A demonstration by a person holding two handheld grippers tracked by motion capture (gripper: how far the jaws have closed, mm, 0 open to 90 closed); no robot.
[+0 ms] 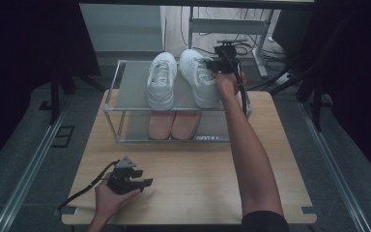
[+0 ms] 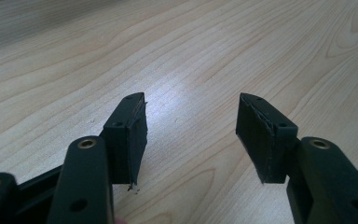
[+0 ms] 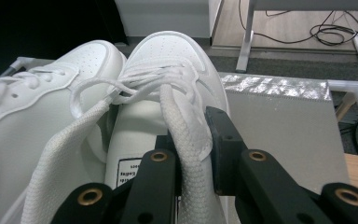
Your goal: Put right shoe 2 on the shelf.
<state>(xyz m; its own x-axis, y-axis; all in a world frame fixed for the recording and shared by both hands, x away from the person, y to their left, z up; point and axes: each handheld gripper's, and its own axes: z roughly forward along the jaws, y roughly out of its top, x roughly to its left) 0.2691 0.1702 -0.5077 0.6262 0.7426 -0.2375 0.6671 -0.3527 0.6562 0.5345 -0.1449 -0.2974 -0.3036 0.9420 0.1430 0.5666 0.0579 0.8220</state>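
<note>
Right hand-held gripper [image 3: 193,154] clamps the collar of the right sneaker [image 1: 198,77] on the rack [image 1: 125,89]; thin grip may slip if lifted; left hand-held gripper [image 2: 191,135] rests wide open, empty, on the surface [image 1: 198,164].

Table [image 1: 193,164]: pale wood grain, smooth with slight sheen. Shoe rack [image 1: 113,96]: metal tube frame, grey matt shelves. White sneakers [image 1: 162,79]: smooth leather-like uppers, woven cloth collar. Left gripper [image 2: 191,135]: matt black plastic, brass-coloured inserts.
</note>
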